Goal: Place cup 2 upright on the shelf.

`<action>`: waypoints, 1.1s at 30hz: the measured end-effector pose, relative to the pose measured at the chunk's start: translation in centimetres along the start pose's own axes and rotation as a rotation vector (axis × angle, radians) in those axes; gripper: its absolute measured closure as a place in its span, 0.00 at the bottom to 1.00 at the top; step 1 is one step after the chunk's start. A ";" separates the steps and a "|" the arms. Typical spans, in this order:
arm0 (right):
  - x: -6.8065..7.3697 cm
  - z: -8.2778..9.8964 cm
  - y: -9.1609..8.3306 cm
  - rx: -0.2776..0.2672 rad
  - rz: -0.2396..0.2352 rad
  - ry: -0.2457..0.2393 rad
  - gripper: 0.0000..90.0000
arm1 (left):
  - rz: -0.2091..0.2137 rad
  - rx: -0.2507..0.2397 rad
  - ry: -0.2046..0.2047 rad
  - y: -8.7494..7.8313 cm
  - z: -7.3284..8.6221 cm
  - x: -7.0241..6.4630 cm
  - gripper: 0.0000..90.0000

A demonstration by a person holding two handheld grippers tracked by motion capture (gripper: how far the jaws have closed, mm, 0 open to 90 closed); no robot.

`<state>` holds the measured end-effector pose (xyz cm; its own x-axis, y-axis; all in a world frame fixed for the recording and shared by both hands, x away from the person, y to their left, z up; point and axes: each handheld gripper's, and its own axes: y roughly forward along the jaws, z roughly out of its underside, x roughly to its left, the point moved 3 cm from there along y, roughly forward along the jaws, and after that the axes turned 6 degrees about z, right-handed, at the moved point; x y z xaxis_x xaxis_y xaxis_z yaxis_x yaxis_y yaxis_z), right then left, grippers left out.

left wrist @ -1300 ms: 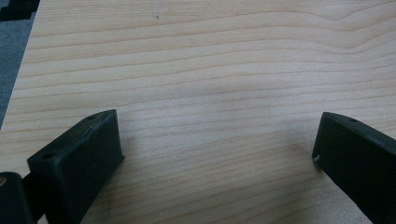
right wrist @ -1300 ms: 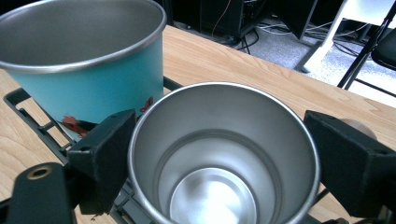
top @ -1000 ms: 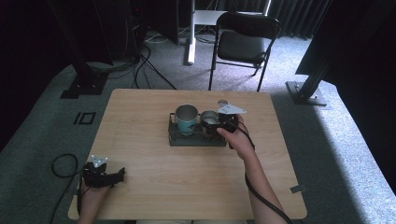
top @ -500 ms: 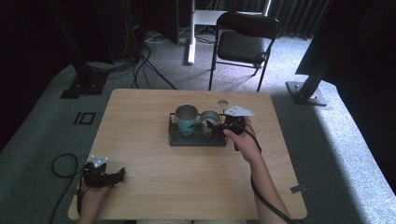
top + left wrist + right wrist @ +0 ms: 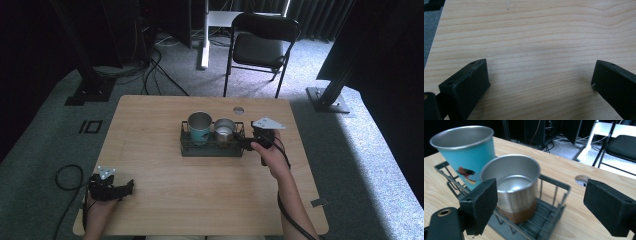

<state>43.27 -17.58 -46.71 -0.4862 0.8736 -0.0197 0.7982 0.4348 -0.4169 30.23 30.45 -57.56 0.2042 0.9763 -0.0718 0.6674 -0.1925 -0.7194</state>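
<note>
A: Wood table (image 5: 200, 200) nearest, left gripper (image 5: 127, 187) resting on it at the near left corner, jaws wide, nothing between them, only bare grain in the left gripper view

B: ok, idle. Right one?

A: right gripper (image 5: 243, 142) is at the right end of the wire rack (image 5: 186, 148), jaws spread wide, holding nothing. In the right gripper view the steel cup (image 5: 514, 185) stands upright in the rack just ahead of the left jaw, not between the jaws

B: step?

A: looks like the approach to grasp the steel cup. Next move likely needs the jaws shifted over so they straddle the cup wall, then closed, clear of the rack wire

B: farther back?

A: blue cup (image 5: 465, 152) behind it, same rack, close beside it. Then a round hole (image 5: 238, 110) in the tabletop, folding chair (image 5: 262, 47) beyond
</note>
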 end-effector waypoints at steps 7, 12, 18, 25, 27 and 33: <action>-1.0 1.0 -0.8 0.006 0.018 0.007 0.13 | 0.000 0.000 0.000 0.0 0.0 0.0 0.02; -1.4 1.7 -1.5 0.010 0.027 0.005 0.13 | 0.000 0.000 0.000 0.0 0.0 0.0 0.02; -2.1 2.8 -2.4 0.013 0.044 0.011 0.13 | 0.000 0.000 0.000 0.0 0.0 0.0 0.02; -2.8 4.7 -3.2 0.040 0.058 0.025 0.13 | 0.000 0.000 0.000 0.0 0.0 0.0 0.02; -3.0 5.2 -3.3 0.045 0.062 0.030 0.13 | 0.000 0.000 0.000 0.0 0.0 0.0 0.02; -3.2 6.8 -3.9 0.064 0.055 0.030 0.13 | 0.000 0.000 0.000 0.0 0.0 0.0 0.02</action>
<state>39.32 -23.57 -51.16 -0.4309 0.9022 -0.0173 0.7985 0.3723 -0.4730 30.23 30.45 -57.56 0.2041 0.9763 -0.0716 0.6674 -0.1923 -0.7195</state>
